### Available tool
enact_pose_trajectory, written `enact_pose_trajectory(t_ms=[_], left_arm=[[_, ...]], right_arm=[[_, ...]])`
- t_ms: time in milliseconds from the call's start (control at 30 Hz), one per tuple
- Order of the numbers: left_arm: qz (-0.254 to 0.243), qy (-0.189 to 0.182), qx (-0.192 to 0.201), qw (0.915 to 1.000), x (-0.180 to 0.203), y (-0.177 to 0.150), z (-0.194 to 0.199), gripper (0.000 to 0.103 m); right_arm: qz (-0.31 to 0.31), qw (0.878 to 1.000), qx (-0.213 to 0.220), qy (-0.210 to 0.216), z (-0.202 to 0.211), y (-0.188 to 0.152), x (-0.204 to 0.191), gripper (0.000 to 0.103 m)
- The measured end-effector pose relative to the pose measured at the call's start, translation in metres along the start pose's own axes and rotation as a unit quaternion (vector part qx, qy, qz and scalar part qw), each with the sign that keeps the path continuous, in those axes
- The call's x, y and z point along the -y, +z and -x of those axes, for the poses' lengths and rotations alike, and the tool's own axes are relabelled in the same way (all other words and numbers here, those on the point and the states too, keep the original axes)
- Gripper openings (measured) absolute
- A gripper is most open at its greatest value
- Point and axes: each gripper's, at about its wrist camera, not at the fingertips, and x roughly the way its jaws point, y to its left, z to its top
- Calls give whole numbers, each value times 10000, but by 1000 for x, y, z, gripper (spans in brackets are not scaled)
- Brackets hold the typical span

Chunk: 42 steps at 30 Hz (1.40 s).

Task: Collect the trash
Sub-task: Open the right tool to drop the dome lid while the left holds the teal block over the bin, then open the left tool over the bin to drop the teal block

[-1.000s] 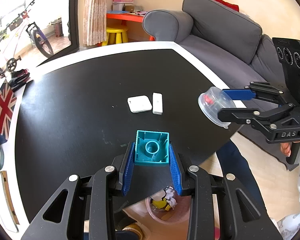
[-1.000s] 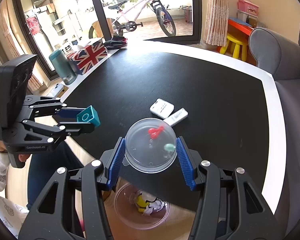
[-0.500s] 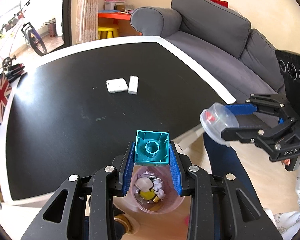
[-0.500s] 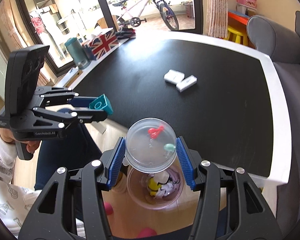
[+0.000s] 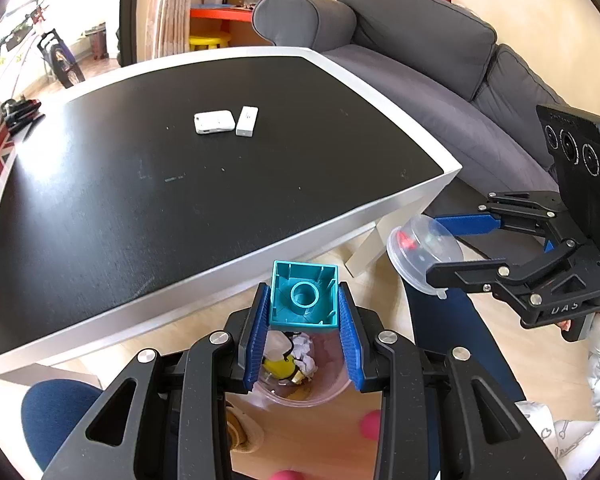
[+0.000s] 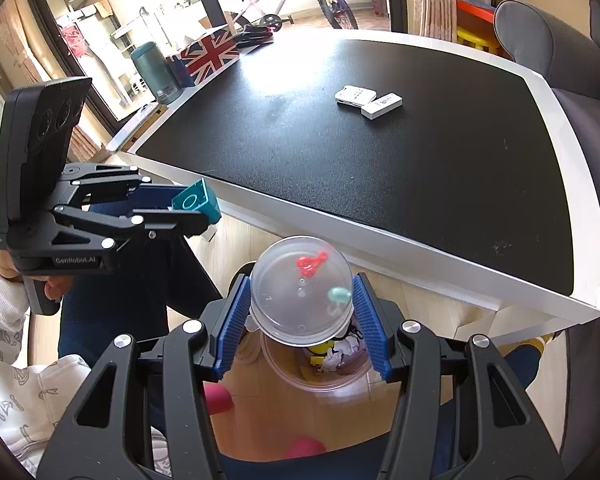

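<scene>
Left tongs (image 5: 304,320): pinching a teal toy brick (image 5: 304,300), hollow underside facing the camera.
Right tongs (image 6: 302,316): clamped on a clear round plastic lid (image 6: 302,294) bearing small red and green bits.
Below both: a clear pink-tinted bin (image 6: 320,376) on the wooden floor, holding crumpled paper and something yellow.
Ahead: black table (image 5: 180,200) with two white devices (image 5: 224,122), well apart from the tongs.

The held teal brick (image 5: 304,299) hides part of the trash bin (image 5: 332,388).
</scene>
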Motion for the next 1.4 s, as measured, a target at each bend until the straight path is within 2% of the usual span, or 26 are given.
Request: enact_pose_trajectory(t_ms=[67, 100, 233, 400, 833, 1200, 1267, 1300, 1333, 1400], left_arm=[[-15, -2, -8, 10000, 1, -1, 0, 33], [-18, 0, -5, 10000, 2, -2, 1, 33], [-30, 3, 6, 10000, 2, -1, 0, 33], [-48, -19, -17, 10000, 4, -1, -3, 33], [-103, -130, -208, 9996, 14, -5, -22, 33], [-157, -148, -188, 9996, 20, -1, -23, 35], [-130, -110, -165, 9997, 20, -1, -22, 58], [-97, -85, -108, 9999, 20, -1, -20, 79], [-16, -36, 13, 10000, 18, -1, -18, 90], [55, 10, 29, 10000, 17, 0, -17, 91]], right_arm=[[-1, 10000, 37, -12, 0, 0, 0, 53], [-12, 10000, 44, -15, 0, 0, 1, 57], [-103, 9997, 189, -62, 4, 2, 4, 82], [-218, 9993, 230, -183, 8, 2, 9, 92], [-405, 9985, 265, -251, 13, -4, 21, 93], [-496, 9979, 345, -252, 20, -6, 30, 93], [-508, 9977, 357, -259, 20, -7, 31, 93], [-514, 9977, 361, -258, 20, -7, 31, 93], [-516, 9977, 364, -260, 21, -7, 31, 93], [-522, 9977, 362, -257, 21, -8, 32, 93]])
